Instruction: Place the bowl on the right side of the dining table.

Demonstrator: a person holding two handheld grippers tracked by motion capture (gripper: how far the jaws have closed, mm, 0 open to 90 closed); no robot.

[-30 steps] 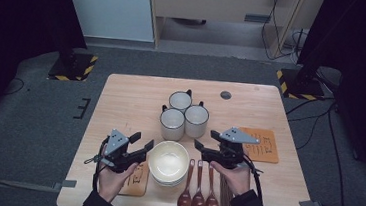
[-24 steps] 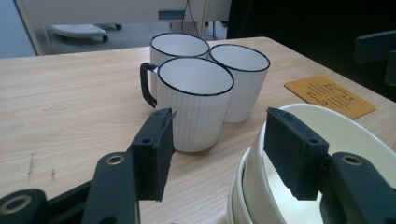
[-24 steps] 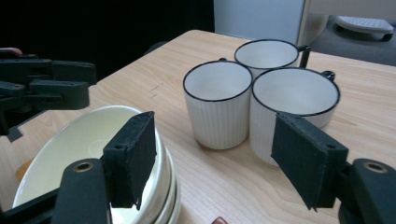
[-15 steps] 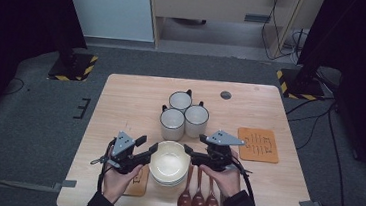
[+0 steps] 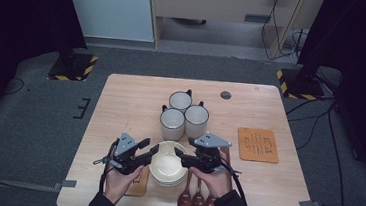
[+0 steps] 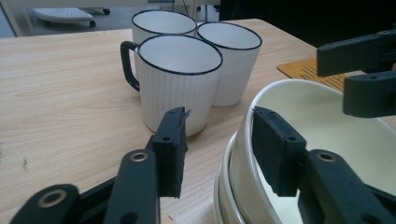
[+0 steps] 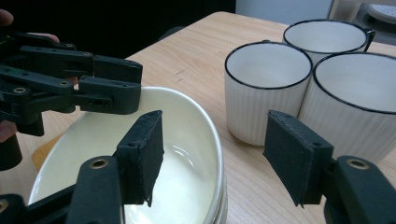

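Straddling the glossy cream bowl point(image 5: 168, 164) rim, both grippers' parted fingers point(image 6: 172, 144) have been closing, ungripped.

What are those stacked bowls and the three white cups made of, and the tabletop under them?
The stacked bowls look like glazed ceramic: cream, smooth, with a glossy wet-looking shine inside. The cups seem ceramic or perhaps enamelled metal; their white walls are matte and finely ribbed, with a thin dark rim. The tabletop looks like pale wood or wood-look laminate, showing straight grain lines.
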